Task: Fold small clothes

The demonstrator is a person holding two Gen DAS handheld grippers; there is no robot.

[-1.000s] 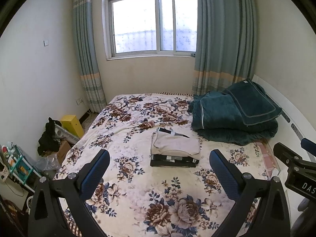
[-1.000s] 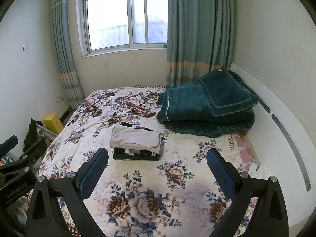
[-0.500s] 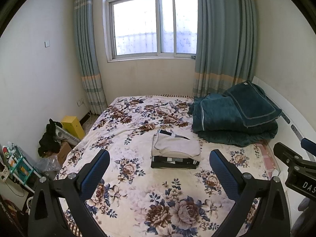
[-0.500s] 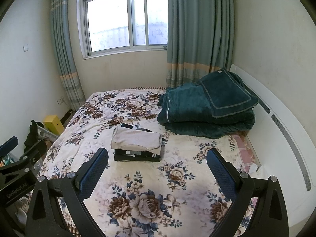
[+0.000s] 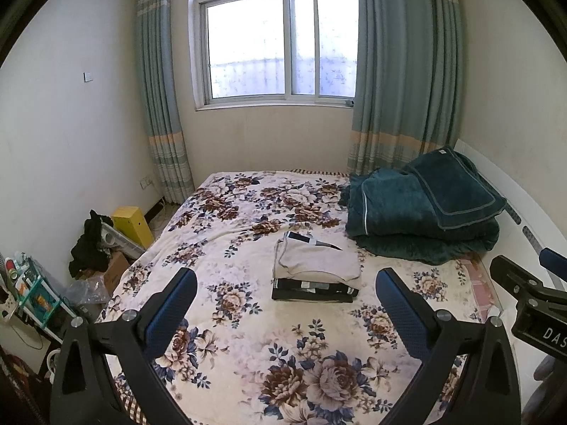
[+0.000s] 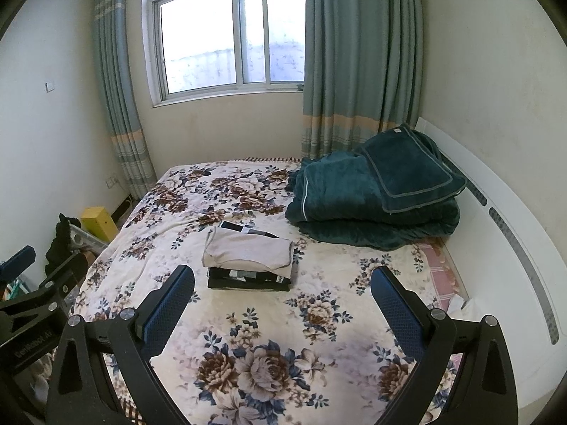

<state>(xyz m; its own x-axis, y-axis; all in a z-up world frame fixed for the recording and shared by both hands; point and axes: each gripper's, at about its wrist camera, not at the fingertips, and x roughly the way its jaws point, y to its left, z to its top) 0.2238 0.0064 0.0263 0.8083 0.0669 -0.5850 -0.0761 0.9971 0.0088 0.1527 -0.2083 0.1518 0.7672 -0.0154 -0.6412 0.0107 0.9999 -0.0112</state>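
A small stack of folded clothes (image 5: 315,269) lies in the middle of the flowered bed (image 5: 248,336), a beige garment on top and dark ones under it. It also shows in the right wrist view (image 6: 248,258). My left gripper (image 5: 285,304) is open and empty, held above the near part of the bed, well short of the stack. My right gripper (image 6: 281,301) is open and empty too, held beside it at a like height. Each gripper's body shows at the edge of the other's view.
A folded dark green quilt (image 5: 421,219) lies at the bed's far right, by the white headboard (image 6: 503,248). On the floor to the left are a yellow box (image 5: 133,223), dark clothes (image 5: 88,244) and a small shelf (image 5: 32,294). A curtained window (image 5: 280,42) is behind.
Both grippers have drawn back and risen slightly, so the stack and bed sit a little lower and farther in view. Both stay open and empty.
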